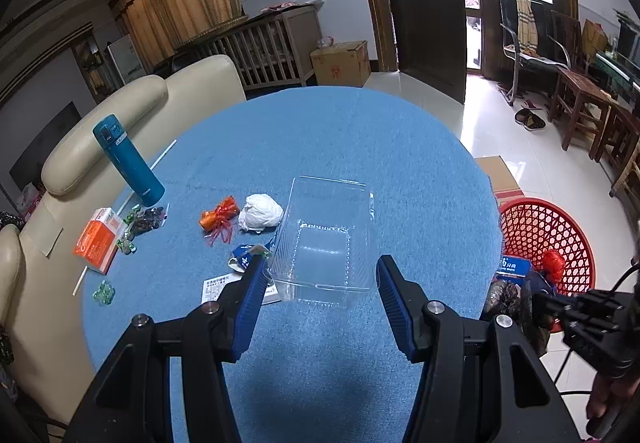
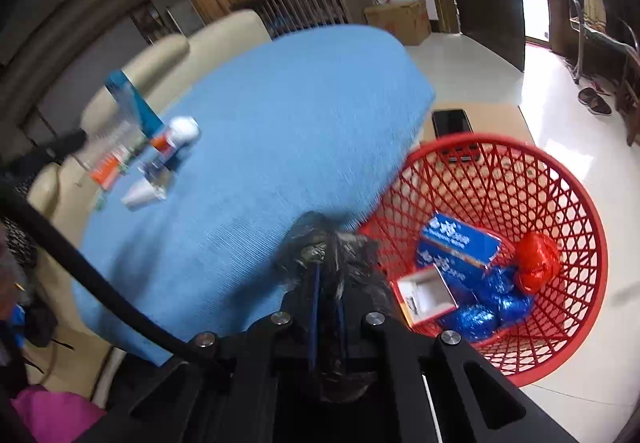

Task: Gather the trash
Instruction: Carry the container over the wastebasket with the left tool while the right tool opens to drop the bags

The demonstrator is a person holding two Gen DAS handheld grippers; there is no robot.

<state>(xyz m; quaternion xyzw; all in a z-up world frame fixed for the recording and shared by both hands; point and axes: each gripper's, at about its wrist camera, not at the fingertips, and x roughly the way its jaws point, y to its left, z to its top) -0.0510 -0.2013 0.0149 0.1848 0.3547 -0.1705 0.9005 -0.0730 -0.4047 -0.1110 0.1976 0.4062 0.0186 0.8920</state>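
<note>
In the left wrist view, the left gripper [image 1: 320, 273] hangs spread wide around the near end of a clear tray [image 1: 326, 239] on the table [image 1: 420, 179]; squeezing could crush or skid it (thin plastic, I judge). In the right wrist view, the right gripper [image 2: 326, 275] is clenched on a black bag [image 2: 328, 247] at the table edge, just short of the basket [image 2: 576, 203], so letting go early would drop it on the floor.

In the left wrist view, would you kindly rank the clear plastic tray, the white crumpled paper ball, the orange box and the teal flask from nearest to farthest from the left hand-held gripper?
1. Clear plastic tray: between the open fingers of the left hand-held gripper.
2. White crumpled paper ball: just left of the tray.
3. Orange box: near the table's left edge.
4. Teal flask: standing upright, far left.
</note>
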